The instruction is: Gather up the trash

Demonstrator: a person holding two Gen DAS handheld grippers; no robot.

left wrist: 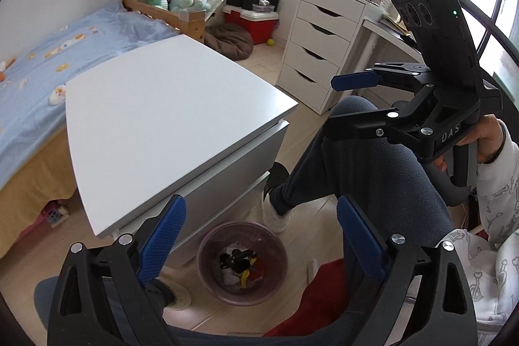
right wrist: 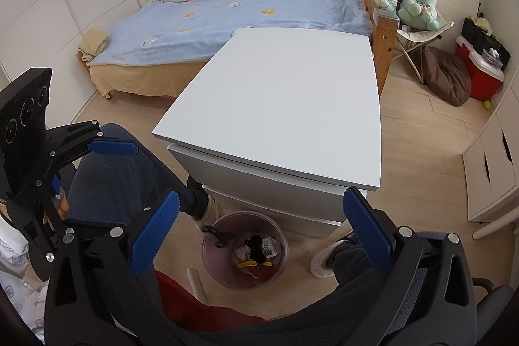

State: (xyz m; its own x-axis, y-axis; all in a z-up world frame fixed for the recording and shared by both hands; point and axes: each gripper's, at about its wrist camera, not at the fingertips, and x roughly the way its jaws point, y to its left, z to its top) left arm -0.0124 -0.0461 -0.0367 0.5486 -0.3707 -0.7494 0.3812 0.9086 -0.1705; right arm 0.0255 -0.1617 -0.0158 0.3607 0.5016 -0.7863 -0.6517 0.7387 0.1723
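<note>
Left tongs (left wrist: pixel 259 235) wide open, holding nothing, right tongs (right wrist: pixel 259 229) likewise, pink wastebasket (left wrist: pixel 207 278) on floor before white desk (left wrist: pixel 168 106) – trash (right wrist: pixel 256 252) inside: crumpled paper, black, yellow and red scraps.

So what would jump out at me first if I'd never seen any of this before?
Probably the left gripper and right gripper, their blue-padded jaws spread open and holding nothing. Between them, on the floor by the person's feet, sits a pink bin already holding scraps. Just behind it is a bare white table, with a blue bed beyond.
</note>
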